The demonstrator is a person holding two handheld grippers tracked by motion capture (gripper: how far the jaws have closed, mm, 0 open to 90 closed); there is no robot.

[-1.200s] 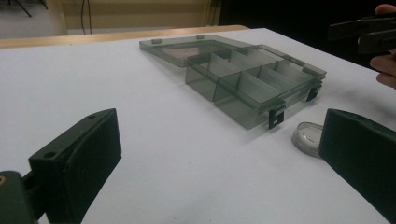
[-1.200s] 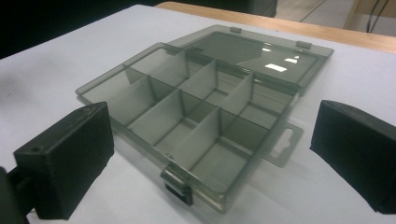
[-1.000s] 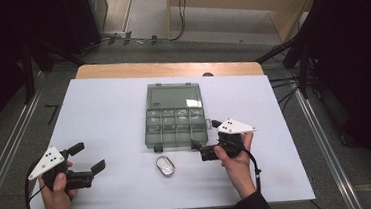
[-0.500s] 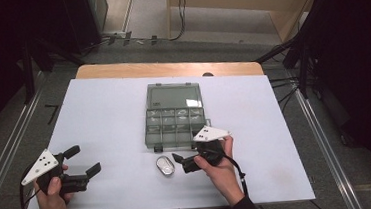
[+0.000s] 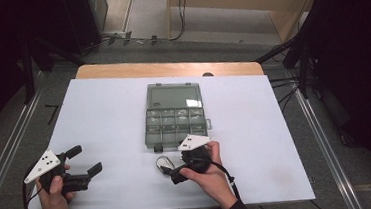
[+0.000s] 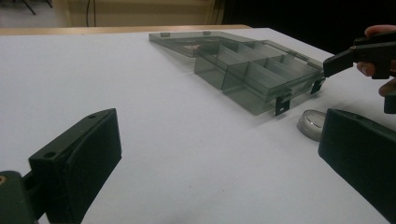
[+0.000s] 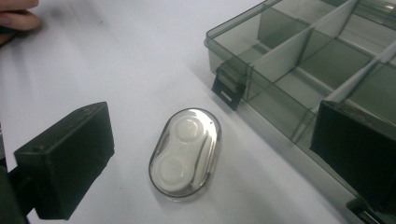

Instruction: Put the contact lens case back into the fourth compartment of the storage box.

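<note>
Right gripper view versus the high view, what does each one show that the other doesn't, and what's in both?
Right gripper view alone: the oval case's two round white wells under its clear lid, and the black latch on the organizer's near wall.

High view alone: the whole white table, the organizer's lid lying open flat behind the compartments, and the left gripper, open, off to the left.

Both: the smoky compartment box and the oval case beside it, with the right gripper open around the case, not yet touching.

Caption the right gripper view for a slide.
Open right gripper poised over an oval lens case beside the open compartment box.
</note>
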